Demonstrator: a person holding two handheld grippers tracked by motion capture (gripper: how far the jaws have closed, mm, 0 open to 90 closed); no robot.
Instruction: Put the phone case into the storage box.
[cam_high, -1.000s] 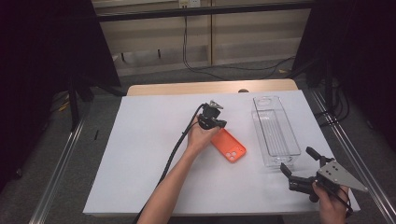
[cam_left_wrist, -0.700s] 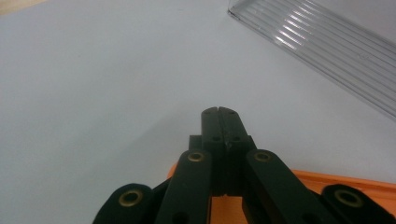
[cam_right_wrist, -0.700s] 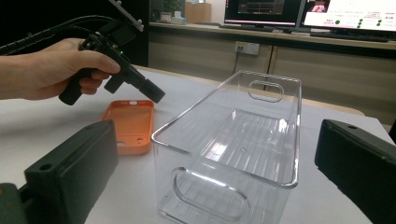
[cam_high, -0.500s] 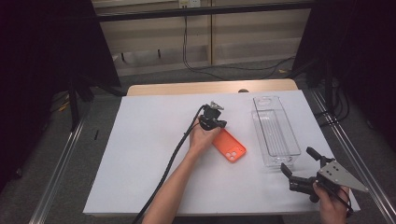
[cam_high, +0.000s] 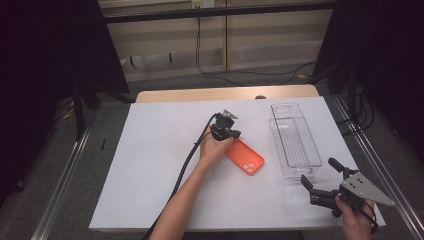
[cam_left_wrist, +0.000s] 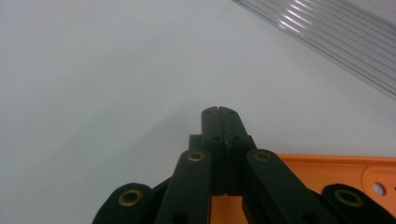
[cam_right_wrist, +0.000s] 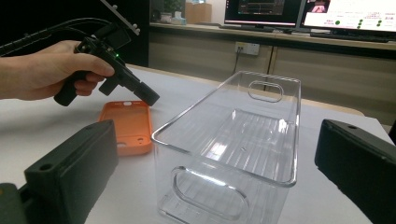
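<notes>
White desk (cam_high: 150, 165) lay under my left hand-held gripper (cam_left_wrist: 218, 112), pinched closed over the orange case (cam_high: 245, 157); my right hand-held gripper (cam_high: 320, 179) gaped wide by the bin (cam_high: 295, 137).

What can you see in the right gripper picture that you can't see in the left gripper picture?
The right gripper view has the whole clear plastic bin with its handle cut-outs, the person's hand holding the left gripper, and screens at the back. The left gripper view has that gripper's own jaws, pressed shut, seen close up over the white table. Both have the orange phone case and a part of the bin.
</notes>
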